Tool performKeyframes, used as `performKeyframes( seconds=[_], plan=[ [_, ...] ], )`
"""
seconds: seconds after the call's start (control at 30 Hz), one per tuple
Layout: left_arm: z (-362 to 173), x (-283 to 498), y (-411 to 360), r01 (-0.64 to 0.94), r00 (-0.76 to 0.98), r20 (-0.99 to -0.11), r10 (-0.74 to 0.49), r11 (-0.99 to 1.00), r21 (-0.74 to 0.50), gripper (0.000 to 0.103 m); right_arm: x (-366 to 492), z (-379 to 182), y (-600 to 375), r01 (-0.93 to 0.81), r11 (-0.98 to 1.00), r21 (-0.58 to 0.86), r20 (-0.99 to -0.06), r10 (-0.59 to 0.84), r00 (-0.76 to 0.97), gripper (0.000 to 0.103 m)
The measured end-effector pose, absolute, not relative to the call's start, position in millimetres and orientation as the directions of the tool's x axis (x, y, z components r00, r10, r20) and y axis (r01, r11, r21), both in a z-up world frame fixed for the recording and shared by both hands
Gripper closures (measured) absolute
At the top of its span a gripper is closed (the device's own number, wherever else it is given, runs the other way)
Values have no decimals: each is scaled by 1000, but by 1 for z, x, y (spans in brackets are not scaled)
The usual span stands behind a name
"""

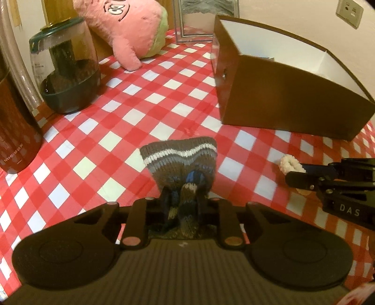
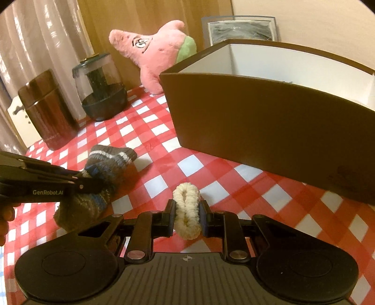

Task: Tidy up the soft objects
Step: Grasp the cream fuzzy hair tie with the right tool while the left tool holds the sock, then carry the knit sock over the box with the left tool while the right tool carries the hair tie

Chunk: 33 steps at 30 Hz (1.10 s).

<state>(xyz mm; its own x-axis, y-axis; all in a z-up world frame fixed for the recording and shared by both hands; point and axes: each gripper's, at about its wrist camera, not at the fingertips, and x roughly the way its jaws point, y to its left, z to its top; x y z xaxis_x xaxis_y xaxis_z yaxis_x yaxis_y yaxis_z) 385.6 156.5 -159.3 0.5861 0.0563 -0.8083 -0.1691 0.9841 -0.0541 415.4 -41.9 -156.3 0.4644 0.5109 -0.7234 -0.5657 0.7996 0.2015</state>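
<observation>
My left gripper (image 1: pixel 181 199) is shut on a brown knitted sock (image 1: pixel 180 157) with white and blue stripes, held just above the checked tablecloth. The sock also shows in the right wrist view (image 2: pixel 107 169), with the left gripper (image 2: pixel 86 178) clamped on it. My right gripper (image 2: pixel 187 211) is shut on a cream fluffy scrunchie (image 2: pixel 187 206); in the left wrist view the scrunchie (image 1: pixel 289 164) sits at the tips of the right gripper (image 1: pixel 297 176). A brown open box (image 1: pixel 281 93) with a white inside stands ahead; it also shows in the right wrist view (image 2: pixel 269 126).
A pink star plush (image 1: pixel 126 28) leans at the back, also in the right wrist view (image 2: pixel 159 54). A dark green clear jar (image 1: pixel 68 70), a brown canister (image 1: pixel 16 131) and a picture frame (image 1: pixel 201 21) stand along the back and left. A red-white checked cloth (image 1: pixel 152 93) covers the table.
</observation>
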Motion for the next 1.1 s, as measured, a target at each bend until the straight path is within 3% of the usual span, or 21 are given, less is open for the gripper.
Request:
performKeyframes(
  seconds=[1.1],
  plan=[
    [-66,322,56,9,690,-723,-45,999,-54,84,328,-68,-137,-497,845,200,-600,506,619,81]
  ],
)
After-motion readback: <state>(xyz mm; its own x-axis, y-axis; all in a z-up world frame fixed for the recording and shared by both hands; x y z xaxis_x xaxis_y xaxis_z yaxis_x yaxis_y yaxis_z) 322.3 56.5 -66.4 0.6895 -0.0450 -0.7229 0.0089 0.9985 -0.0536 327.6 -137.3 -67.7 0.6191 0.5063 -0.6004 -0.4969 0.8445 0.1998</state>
